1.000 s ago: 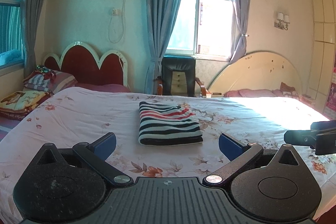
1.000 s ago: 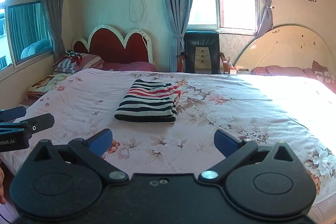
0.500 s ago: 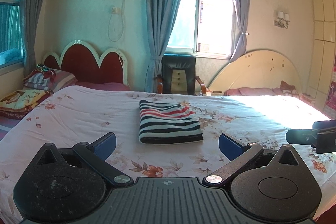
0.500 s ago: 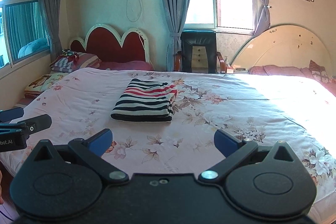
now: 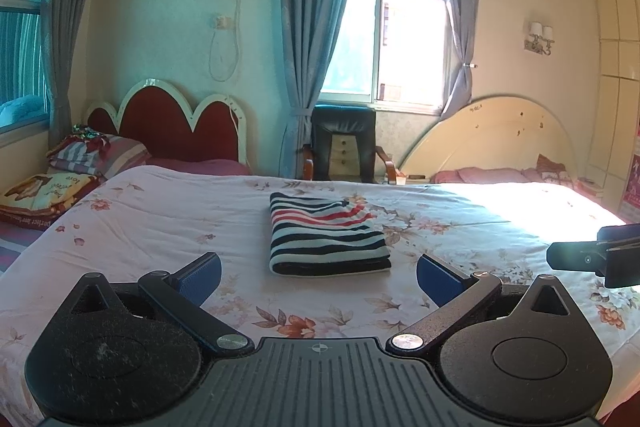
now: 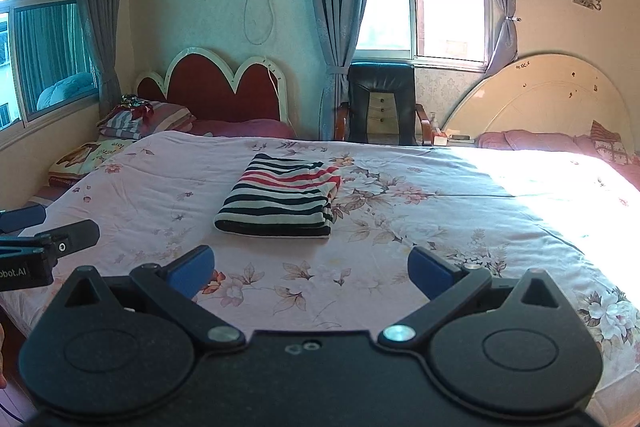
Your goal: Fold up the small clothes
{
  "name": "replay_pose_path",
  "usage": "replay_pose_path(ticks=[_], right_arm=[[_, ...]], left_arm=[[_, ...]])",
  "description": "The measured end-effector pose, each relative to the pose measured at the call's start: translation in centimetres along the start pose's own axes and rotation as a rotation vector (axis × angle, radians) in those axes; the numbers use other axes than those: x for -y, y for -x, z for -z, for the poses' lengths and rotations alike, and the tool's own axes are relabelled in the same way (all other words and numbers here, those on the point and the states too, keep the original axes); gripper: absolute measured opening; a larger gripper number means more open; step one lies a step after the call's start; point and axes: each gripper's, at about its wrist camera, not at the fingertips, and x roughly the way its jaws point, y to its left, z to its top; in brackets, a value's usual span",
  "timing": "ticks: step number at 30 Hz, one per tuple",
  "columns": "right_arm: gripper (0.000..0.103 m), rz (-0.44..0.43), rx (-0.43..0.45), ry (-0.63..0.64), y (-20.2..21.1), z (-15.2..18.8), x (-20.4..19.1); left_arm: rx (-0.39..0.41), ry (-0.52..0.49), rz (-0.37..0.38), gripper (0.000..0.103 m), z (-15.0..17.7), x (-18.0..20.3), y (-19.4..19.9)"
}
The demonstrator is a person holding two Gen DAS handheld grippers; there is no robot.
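Note:
A small striped garment [image 5: 326,233], black, white and red, lies folded into a neat rectangle on the floral bedspread [image 5: 160,223]. It also shows in the right wrist view [image 6: 280,199]. My left gripper [image 5: 318,277] is open and empty, held back from the garment's near edge. My right gripper [image 6: 311,269] is open and empty, also short of the garment, which lies ahead and to its left. Each gripper's tip shows at the edge of the other's view: the right gripper [image 5: 592,259], the left gripper [image 6: 48,243].
Pillows and folded bedding [image 5: 72,167] lie at the far left by a red headboard [image 5: 176,123]. A black chair [image 5: 344,143] stands under the window. A cream headboard [image 5: 500,139] and pink pillows [image 5: 488,175] are at the right. Bright sunlight falls on the bed's right side.
Both grippers have drawn back and risen slightly from the bed; the garment looks a little farther off. The garment itself has not moved. Both jaws stay open.

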Motion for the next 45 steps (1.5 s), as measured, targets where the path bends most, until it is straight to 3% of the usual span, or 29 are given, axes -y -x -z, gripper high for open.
replay_pose_path(ticks=[45], right_arm=[[0.102, -0.029, -0.01, -0.018, -0.6, -0.2, 0.5]], left_arm=[[0.016, 0.016, -0.015, 0.103, 0.0, -0.6, -0.4]])
